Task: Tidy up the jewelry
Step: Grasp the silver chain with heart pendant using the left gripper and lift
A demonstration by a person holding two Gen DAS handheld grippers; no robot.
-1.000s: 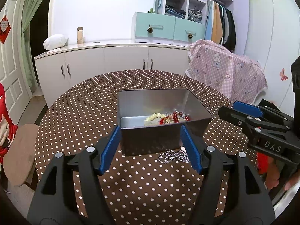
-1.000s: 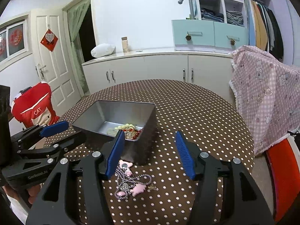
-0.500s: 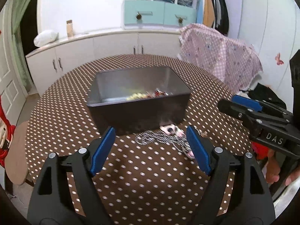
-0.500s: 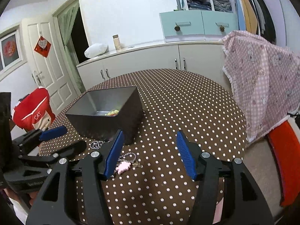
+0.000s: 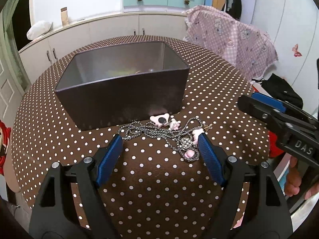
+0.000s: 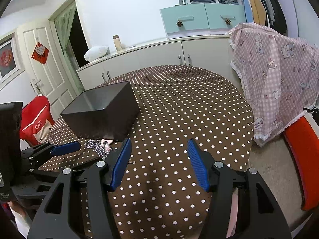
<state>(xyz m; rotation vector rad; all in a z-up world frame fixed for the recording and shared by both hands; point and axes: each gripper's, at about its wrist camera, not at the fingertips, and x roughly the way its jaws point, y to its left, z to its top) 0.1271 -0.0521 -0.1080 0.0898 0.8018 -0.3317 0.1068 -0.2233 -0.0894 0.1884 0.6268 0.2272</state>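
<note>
A silver chain necklace with pink charms lies on the polka-dot table just in front of a dark metal box. A little jewelry shows inside the box. My left gripper is open and low over the table, its blue pads either side of the necklace. In the right wrist view the necklace lies left of my right gripper, which is open, empty and held over bare tablecloth. The box sits further left and back. The left gripper's fingers show at the left edge.
The round table has a brown white-dotted cloth. A chair draped in pink checked fabric stands at the right. A red chair back is at the left. White cabinets line the far wall.
My left gripper pulled back from the box and dropped down around the necklace. My right gripper moved back and to the right, away from the necklace.
</note>
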